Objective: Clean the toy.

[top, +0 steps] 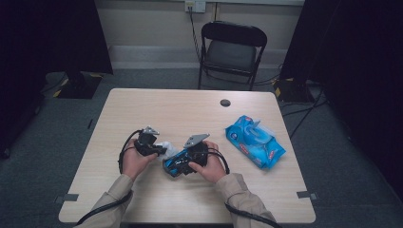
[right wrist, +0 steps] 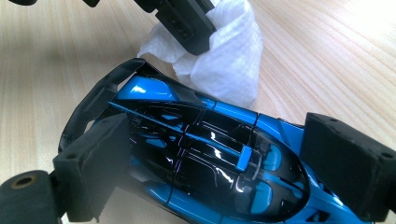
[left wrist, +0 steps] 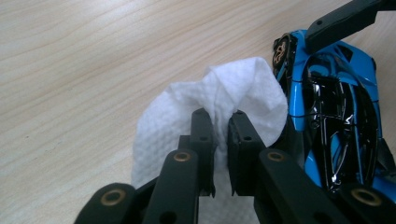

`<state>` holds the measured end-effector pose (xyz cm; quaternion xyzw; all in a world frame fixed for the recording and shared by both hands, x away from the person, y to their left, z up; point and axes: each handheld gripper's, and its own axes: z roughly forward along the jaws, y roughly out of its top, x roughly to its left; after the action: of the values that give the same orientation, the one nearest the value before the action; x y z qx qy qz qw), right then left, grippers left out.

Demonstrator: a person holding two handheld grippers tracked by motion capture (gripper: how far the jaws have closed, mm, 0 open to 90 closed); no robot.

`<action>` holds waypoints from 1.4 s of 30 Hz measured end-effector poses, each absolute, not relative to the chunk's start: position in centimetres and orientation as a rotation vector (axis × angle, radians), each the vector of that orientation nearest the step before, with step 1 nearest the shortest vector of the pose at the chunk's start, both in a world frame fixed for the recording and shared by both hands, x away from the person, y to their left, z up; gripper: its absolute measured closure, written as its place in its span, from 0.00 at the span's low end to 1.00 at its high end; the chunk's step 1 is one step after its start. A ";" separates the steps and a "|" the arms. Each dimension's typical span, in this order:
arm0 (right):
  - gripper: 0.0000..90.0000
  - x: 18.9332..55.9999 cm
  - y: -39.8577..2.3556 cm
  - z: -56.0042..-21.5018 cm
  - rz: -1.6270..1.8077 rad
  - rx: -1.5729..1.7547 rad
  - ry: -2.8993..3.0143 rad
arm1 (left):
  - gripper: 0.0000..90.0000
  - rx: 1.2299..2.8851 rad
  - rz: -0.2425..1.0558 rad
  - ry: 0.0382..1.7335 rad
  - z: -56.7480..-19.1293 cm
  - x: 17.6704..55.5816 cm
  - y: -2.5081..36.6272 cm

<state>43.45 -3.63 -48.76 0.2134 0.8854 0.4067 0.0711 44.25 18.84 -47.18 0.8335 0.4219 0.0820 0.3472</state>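
Observation:
A blue and black toy car point(right wrist: 187, 112) lies across my right gripper point(right wrist: 219, 163), whose two pads are shut on its sides. From above, this gripper point(top: 183, 164) holds the car point(top: 172, 165) low over the table's front middle. My left gripper point(left wrist: 219, 119) is shut on a fold of a white wipe point(left wrist: 187, 102), which bulges around the jaws. The wipe point(right wrist: 229, 56) touches the car's tail end, beside its rear wing. In the high view the left gripper point(top: 157, 148) and the wipe point(top: 167, 145) sit just left of the car. The car point(left wrist: 336, 107) stands at the right in the left gripper view.
A blue pack of wipes point(top: 254, 141) lies on the right side of the wooden table point(top: 157, 109). A small round cable hole point(top: 225, 102) is near the far edge. A black folding chair point(top: 231, 52) stands behind the table.

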 end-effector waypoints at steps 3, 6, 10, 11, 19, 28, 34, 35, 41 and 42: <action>0.09 43.4 -3.6 -48.7 1.222 0.642 2.663 | 0.85 2.162 0.220 1.079 -47.0 44.1 18.8; 0.09 43.4 -3.6 -48.8 1.224 0.642 2.661 | 0.76 2.163 0.237 1.073 -46.6 43.9 18.8; 0.09 43.4 -3.6 -48.7 1.220 0.643 2.664 | 0.69 2.139 0.240 1.070 -46.0 43.6 19.1; 0.09 43.5 -3.6 -48.7 1.216 0.644 2.667 | 0.64 2.130 0.245 1.074 -45.8 43.6 19.2; 0.09 43.5 -3.6 -48.7 1.214 0.644 2.667 | 0.64 2.058 0.270 1.133 -45.5 43.8 20.2; 0.09 43.5 -3.6 -48.7 1.214 0.643 2.667 | 0.68 2.074 0.247 1.201 -47.6 44.8 20.1; 0.09 43.5 -3.6 -48.7 1.213 0.644 2.667 | 0.79 2.136 0.238 1.174 -48.7 44.9 19.0; 0.09 43.5 -3.6 -48.7 1.213 0.644 2.667 | 0.79 2.131 0.222 1.177 -48.7 45.0 18.9; 0.09 43.5 -3.5 -48.7 1.213 0.644 2.668 | 0.93 2.204 0.232 1.135 -48.3 45.9 17.4; 0.09 43.5 -3.5 -48.7 1.214 0.644 2.668 | 0.93 2.210 0.232 1.126 -48.3 46.0 17.1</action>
<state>43.48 -3.55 -48.69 0.2142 0.8869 0.4034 0.0701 46.02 17.07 -48.29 0.8406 0.4284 0.0881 0.3195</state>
